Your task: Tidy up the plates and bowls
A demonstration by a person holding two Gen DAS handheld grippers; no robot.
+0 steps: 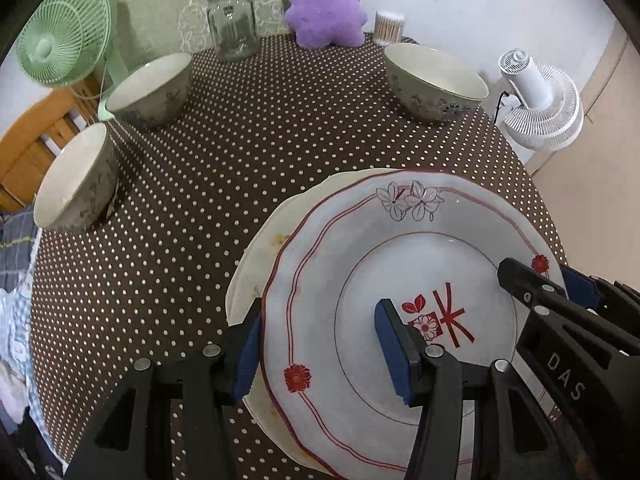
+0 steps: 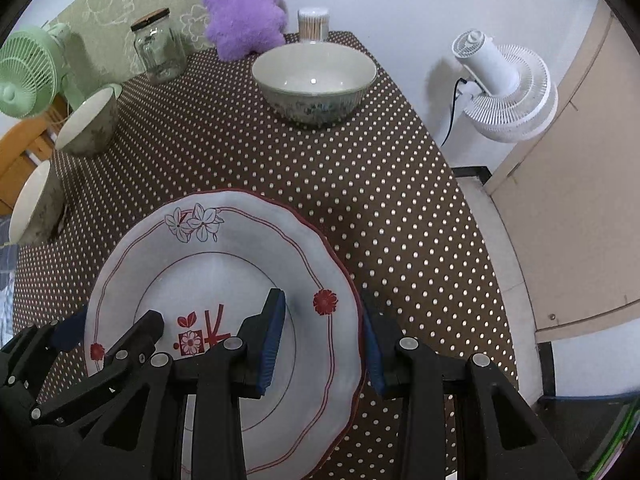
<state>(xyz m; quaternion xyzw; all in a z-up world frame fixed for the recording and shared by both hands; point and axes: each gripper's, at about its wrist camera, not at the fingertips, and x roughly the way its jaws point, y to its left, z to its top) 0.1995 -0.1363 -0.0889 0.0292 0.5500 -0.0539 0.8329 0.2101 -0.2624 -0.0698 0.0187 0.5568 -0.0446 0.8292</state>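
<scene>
- On the counter (image 1: 240, 168), a round one under a brown cloth with white dots, a white scalloped ceramic plate with red rim lines and red flower prints (image 1: 360, 264) sits on top of a plainer cream plate (image 1: 256, 256) whose edge shows at its left
- Left tongs (image 1: 320, 344), black with blue pads, straddle the top plate's left rim: one pad lies outside the edge and the other over the plate's well; whether the pads press on the rim I cannot tell
- Right tongs (image 2: 324, 344) straddle the same plate's right rim in the same way, one pad inside and one outside; contact cannot be judged here either
- Three white-lined bowls with dark floral outsides stand well apart from the plates: a near left bowl (image 1: 76, 180), a far left bowl (image 1: 150, 88) and a right bowl (image 2: 314, 82)
- Along the far edge stand a clear glass jar with a lid (image 1: 232, 24), a purple plush toy (image 1: 324, 4) and a tub of cotton swabs (image 1: 388, 28)
- A green fan (image 1: 64, 52) is at the far left, a white fan (image 2: 504, 88) beyond the counter's right side
</scene>
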